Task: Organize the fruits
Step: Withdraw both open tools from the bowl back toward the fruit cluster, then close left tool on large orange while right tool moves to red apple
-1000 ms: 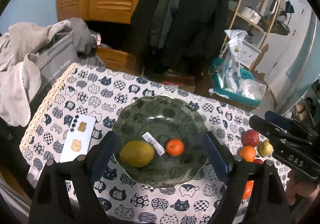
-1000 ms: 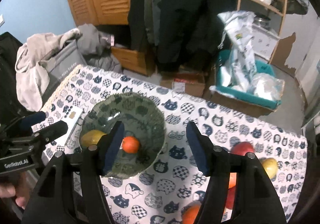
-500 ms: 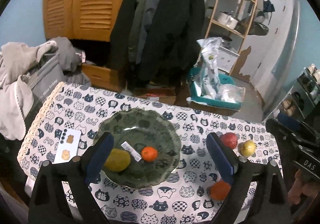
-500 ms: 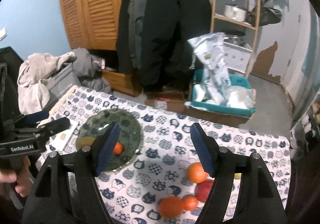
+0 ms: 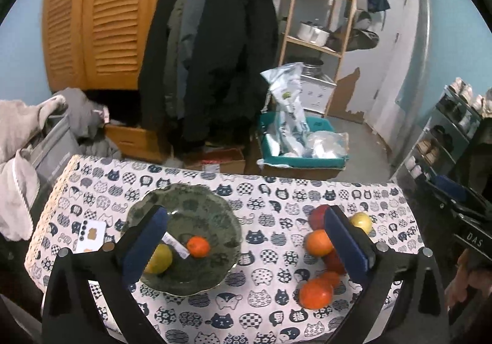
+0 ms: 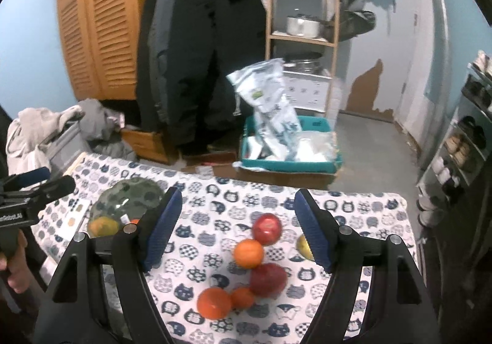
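A dark green plate (image 5: 203, 211) sits on the cat-print tablecloth (image 5: 267, 251) at the left; it also shows in the right wrist view (image 6: 135, 193). It holds a yellow-green fruit (image 5: 161, 258), a small orange (image 5: 198, 246) and a white label. Loose fruit lies at the right: red apples (image 6: 267, 228) (image 6: 268, 279), oranges (image 6: 248, 253) (image 6: 213, 303) (image 6: 243, 298) and a yellow fruit (image 5: 361, 221). My left gripper (image 5: 246, 247) is open and empty, high above the table. My right gripper (image 6: 238, 230) is open and empty above the loose fruit.
A white card (image 5: 90, 234) lies left of the plate. Beyond the table's far edge are a teal bin with bags (image 5: 303, 147), hanging coats (image 5: 215, 45), a wooden shelf (image 5: 319, 36) and clothes on a grey box (image 5: 37, 134).
Both grippers have pulled up and back from the plate, so the whole table shows. The right gripper has shifted right over the loose fruit. Both stay open.
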The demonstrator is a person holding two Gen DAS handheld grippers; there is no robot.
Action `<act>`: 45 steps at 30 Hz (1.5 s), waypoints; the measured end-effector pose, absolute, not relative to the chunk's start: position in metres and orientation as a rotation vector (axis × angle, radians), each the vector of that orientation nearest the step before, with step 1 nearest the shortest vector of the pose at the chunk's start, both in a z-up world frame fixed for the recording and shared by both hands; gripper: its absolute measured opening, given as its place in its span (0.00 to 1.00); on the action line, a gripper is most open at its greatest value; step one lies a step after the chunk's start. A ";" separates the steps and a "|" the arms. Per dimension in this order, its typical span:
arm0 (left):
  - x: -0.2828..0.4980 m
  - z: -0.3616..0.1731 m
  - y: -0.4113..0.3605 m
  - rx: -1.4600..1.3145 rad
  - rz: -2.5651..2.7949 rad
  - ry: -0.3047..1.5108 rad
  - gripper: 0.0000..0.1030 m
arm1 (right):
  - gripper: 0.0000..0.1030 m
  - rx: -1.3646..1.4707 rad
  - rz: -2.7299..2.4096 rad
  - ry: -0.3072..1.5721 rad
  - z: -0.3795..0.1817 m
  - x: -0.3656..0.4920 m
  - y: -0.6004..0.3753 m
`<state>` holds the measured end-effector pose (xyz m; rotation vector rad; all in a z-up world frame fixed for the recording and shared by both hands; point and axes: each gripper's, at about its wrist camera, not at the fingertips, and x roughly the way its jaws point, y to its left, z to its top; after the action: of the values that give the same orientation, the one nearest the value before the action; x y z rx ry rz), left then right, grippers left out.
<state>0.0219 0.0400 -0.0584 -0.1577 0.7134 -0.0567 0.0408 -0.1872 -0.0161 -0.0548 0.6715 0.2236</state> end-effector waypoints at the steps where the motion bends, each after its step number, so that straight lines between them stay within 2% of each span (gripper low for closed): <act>1: 0.022 -0.058 0.036 -0.153 -0.065 0.715 0.99 | 0.74 -0.053 0.216 0.669 -0.016 0.040 -0.191; 20: 0.028 -0.059 -0.029 -0.086 -0.155 0.745 0.99 | 0.75 0.009 0.074 0.682 -0.027 0.017 -0.266; 27: 0.037 -0.095 -0.058 -0.050 -0.190 0.847 0.99 | 0.75 0.011 0.051 0.745 -0.051 0.024 -0.279; 45: 0.054 -0.207 -0.094 -0.006 -0.218 1.142 0.99 | 0.75 0.050 0.040 1.058 -0.153 0.044 -0.292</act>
<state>0.0540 -0.0940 -0.2066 -0.0056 1.1423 -0.2176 0.0439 -0.2922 -0.1532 0.0501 1.0579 0.0399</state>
